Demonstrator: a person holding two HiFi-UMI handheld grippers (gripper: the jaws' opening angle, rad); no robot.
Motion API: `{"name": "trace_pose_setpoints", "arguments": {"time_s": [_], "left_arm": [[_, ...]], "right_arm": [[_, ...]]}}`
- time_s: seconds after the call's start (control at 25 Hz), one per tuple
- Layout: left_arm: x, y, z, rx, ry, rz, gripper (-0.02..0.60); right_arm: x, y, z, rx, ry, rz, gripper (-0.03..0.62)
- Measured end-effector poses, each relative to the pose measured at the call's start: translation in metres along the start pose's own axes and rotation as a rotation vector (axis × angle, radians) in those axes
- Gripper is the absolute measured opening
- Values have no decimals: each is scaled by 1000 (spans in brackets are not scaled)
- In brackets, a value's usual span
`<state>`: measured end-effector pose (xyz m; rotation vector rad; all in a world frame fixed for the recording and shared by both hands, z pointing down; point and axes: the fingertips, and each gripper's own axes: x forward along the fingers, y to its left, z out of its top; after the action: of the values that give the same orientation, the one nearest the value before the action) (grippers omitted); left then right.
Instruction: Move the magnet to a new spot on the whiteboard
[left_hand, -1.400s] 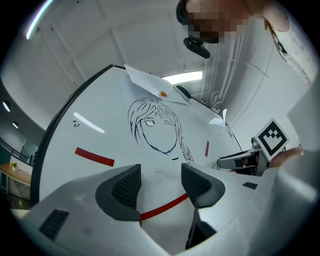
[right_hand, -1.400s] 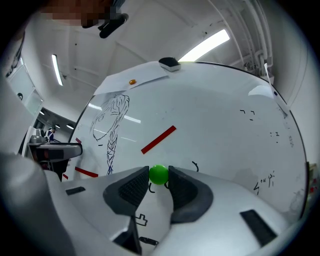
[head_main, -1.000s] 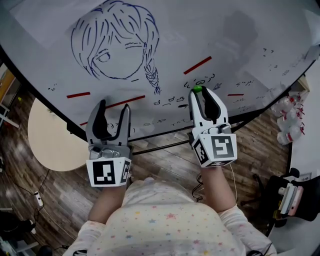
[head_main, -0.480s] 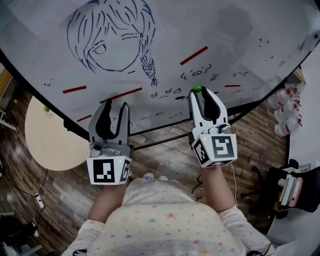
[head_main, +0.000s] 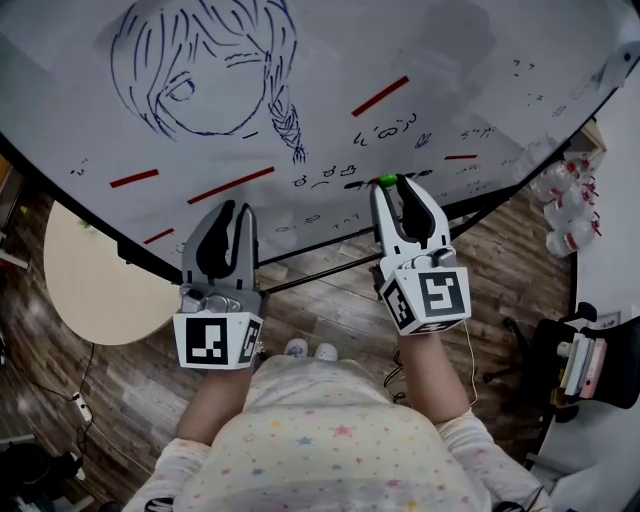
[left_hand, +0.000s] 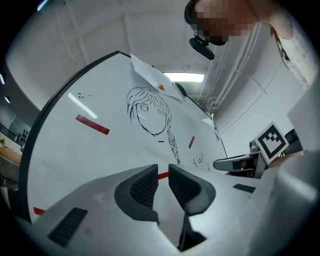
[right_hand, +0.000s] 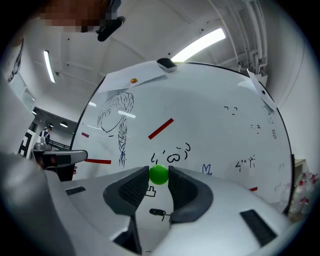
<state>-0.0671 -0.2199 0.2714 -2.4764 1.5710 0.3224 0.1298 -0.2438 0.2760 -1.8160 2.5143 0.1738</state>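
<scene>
At the whiteboard (head_main: 450, 60), right gripper (head_main: 393, 183) (magnet (right_hand: 159, 174) between jaws)

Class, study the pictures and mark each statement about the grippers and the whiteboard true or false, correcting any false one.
1. The right gripper holds a green magnet between its fingers. True.
2. The left gripper grips a marker pen. False: nothing sits between its fingers.
3. A face with a braid is drawn on the whiteboard. True.
4. The face is drawn in red ink. False: its lines are dark blue; only the short strips are red.
</scene>
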Motion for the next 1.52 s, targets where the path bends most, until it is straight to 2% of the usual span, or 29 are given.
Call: {"name": "trace_pose_setpoints", "arguments": {"time_s": [0.2, 0.6, 1.52], "left_arm": [[3, -3, -8, -17, 6, -28, 43], [6, -15, -26, -29, 44, -82, 35], [8, -2, -55, -12, 108, -29, 34]], "right_arm": [[1, 0, -8, 10, 10, 0, 121], [4, 1, -24, 30, 34, -4, 121], [27, 3, -82, 91, 125, 22, 121]]}}
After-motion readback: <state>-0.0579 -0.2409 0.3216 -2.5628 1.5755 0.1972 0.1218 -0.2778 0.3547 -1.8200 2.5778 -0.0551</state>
